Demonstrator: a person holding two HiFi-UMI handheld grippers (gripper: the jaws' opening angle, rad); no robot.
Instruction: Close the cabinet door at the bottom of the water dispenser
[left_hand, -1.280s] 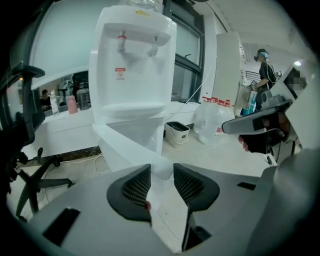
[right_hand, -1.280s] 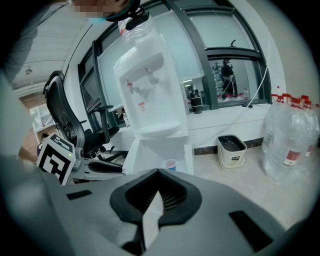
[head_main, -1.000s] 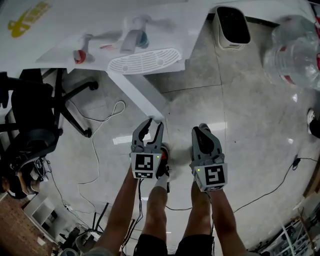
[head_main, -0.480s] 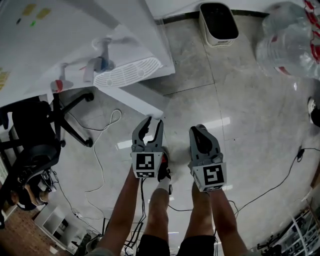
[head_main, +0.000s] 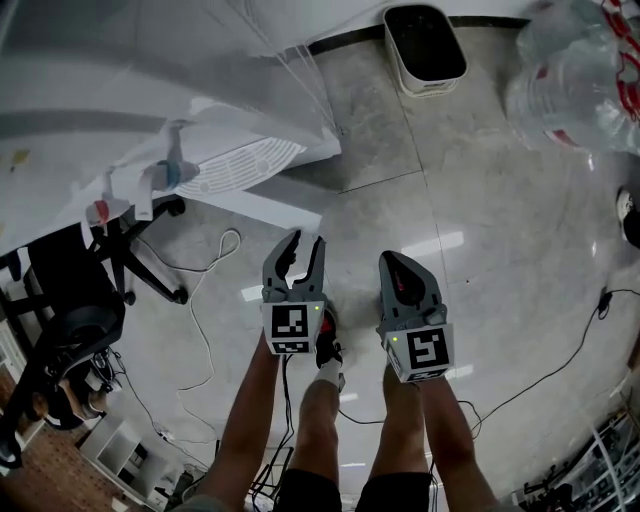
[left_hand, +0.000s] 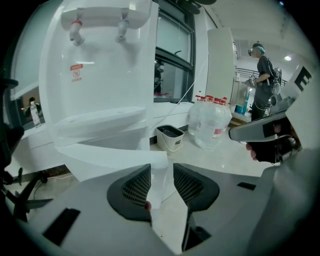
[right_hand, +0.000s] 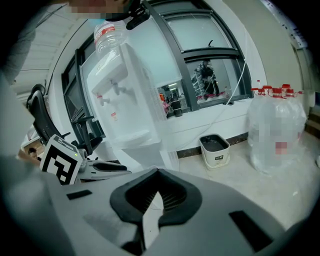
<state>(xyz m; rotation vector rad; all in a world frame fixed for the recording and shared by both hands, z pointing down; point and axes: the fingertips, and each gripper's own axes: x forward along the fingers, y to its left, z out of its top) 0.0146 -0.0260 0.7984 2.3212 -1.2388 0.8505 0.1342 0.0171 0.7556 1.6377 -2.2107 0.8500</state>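
Note:
The white water dispenser (head_main: 170, 120) stands at the upper left, with red and blue taps over a grille tray. Its bottom cabinet door (head_main: 265, 205) swings out open across the floor. The door's free edge ends just ahead of my left gripper (head_main: 302, 245), which is open and holds nothing. In the left gripper view the door panel (left_hand: 110, 157) fills the lower middle, and its edge lines up with the gap of the left gripper (left_hand: 161, 170). My right gripper (head_main: 400, 258) is beside it to the right, shut and empty. The right gripper view shows that gripper (right_hand: 159, 172) and the dispenser (right_hand: 125, 100) ahead on the left.
A white bin (head_main: 425, 45) stands against the wall, with large water bottles (head_main: 575, 80) to its right. A black office chair (head_main: 70, 290) is at the left. Cables (head_main: 205, 300) trail over the tiled floor. A person (left_hand: 262, 70) stands far off.
The dispenser and its open door have come lower and nearer in the head view as both grippers moved towards them. Neither gripper's jaws have changed.

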